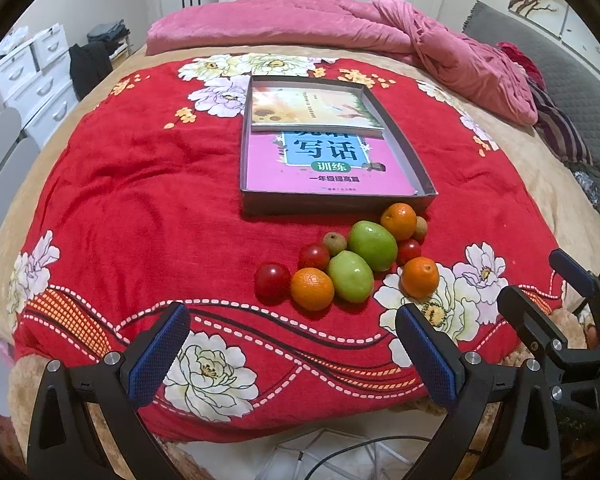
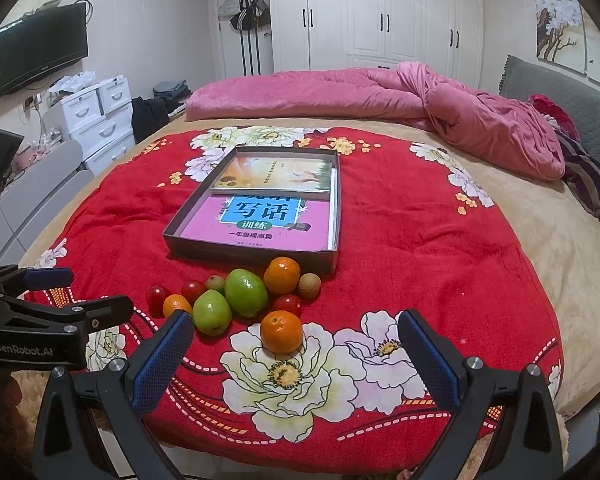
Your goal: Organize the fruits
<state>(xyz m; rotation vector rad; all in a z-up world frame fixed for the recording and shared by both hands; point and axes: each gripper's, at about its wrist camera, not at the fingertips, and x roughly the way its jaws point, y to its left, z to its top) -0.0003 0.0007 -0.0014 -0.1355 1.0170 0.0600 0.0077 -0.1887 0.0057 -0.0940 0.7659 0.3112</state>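
1. Left gripper [image 1: 292, 326]: jaws wide apart, empty, at bottom of the left wrist frame.
2. Right gripper [image 2: 296, 334]: jaws wide apart, empty, at bottom of the right wrist frame.
3. Cluster of round orange, green and red fruits [image 1: 352, 258] lies on the red floral blanket [image 1: 140, 200], centre-right of the left wrist frame, just below the shallow grey cardboard box [image 1: 400, 136].
4. Pink-covered book [image 1: 328, 168] lies inside the box.

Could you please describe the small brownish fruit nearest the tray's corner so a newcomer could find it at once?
On the red blanket, fruit lies in front of the grey tray. At the cluster's right end, beside the orange closest to the tray, sits the longan: small, dull tan, unlike its glossy neighbours.
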